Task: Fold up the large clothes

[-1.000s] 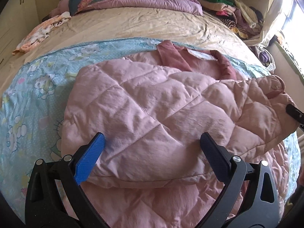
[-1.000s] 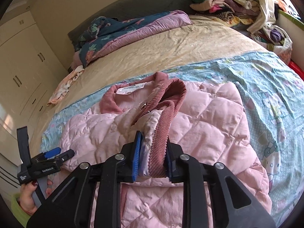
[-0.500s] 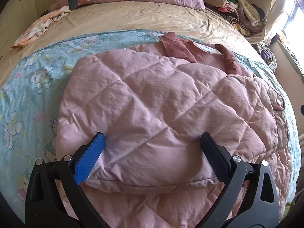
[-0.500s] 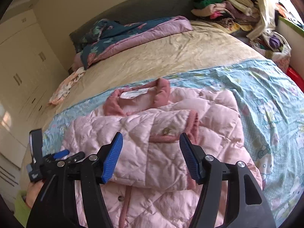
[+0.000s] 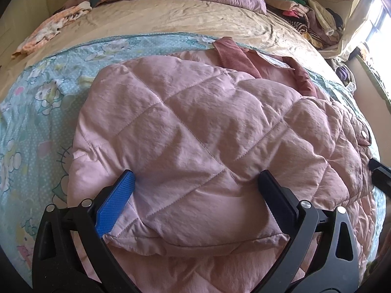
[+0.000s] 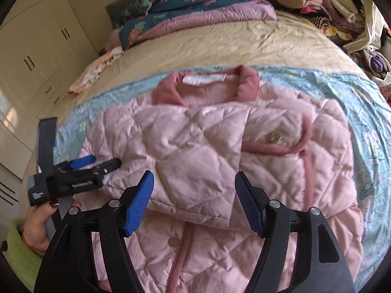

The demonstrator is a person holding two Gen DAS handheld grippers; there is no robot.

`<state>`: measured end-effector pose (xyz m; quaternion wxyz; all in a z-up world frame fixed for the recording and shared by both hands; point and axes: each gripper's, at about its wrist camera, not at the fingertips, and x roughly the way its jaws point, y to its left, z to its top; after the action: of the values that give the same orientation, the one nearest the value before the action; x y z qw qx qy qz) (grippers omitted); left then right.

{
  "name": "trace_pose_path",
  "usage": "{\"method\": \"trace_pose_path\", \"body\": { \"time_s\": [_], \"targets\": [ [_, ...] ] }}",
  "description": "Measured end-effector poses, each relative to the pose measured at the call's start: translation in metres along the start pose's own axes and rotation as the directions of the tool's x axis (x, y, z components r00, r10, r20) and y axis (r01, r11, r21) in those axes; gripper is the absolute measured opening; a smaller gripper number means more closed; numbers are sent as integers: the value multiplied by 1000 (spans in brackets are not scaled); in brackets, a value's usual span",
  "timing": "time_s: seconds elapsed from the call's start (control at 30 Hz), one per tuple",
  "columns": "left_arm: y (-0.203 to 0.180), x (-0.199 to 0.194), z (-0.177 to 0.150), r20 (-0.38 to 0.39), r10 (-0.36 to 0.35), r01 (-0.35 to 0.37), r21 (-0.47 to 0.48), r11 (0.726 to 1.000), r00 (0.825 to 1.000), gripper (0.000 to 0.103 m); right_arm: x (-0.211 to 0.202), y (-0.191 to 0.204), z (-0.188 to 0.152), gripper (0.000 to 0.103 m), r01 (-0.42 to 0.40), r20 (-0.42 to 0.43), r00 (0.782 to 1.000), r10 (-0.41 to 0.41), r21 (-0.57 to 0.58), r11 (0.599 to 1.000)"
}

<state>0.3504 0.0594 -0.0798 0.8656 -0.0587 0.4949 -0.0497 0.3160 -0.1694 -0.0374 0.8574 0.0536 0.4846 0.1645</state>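
A pink quilted jacket [image 6: 215, 146] with a darker pink collar [image 6: 246, 83] lies on a light blue cartoon-print sheet [image 6: 342, 85] on the bed. One sleeve is folded across its chest [image 5: 195, 131], cuff to the right [image 6: 276, 136]. My left gripper [image 5: 195, 185] is open, its jaws wide apart over the folded sleeve; it also shows in the right wrist view [image 6: 95, 161] at the jacket's left edge. My right gripper [image 6: 194, 188] is open and empty above the sleeve's lower edge.
A beige bedsheet [image 6: 220, 44] covers the far bed. A floral and purple quilt [image 6: 190, 9] lies at the head. A pile of clothes [image 6: 325, 7] sits at the back right. Cream wardrobes [image 6: 36, 48] stand on the left. A patterned garment [image 5: 51, 29] lies far left.
My right gripper let go of the sleeve cuff and opened; the sleeve now lies flat across the jacket. Both grippers pulled back slightly. The left stayed open.
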Motion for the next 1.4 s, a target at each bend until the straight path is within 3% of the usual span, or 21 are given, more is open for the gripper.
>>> {"method": "trace_pose_path", "body": {
  "time_s": [0.23,0.57,0.83,1.3,1.4],
  "targets": [
    [1,3,-1,6,-7,7,2,1000,1000,95,52,-11,-4,73,62,-110,992,-59,20,998],
    [-2,5,-2,12,5,-5,11,1000,1000,95,80,-17,-1,77,80,-110,991,-77,29,996],
    [-4,-15,-5,13,11,-11,10,1000,1000,95,57,-18,0,78,42,-106,994,-34,72,996],
    [-1,-53,-14,42,7,-7,0,1000,999,95,-7,-22,-11,89,-19,-6,1000,21,135,991],
    [-3,-64,-16,54,4,-4,2,1000,999,95,-18,-18,-12,90,-5,18,1000,2,127,992]
  ]
}}
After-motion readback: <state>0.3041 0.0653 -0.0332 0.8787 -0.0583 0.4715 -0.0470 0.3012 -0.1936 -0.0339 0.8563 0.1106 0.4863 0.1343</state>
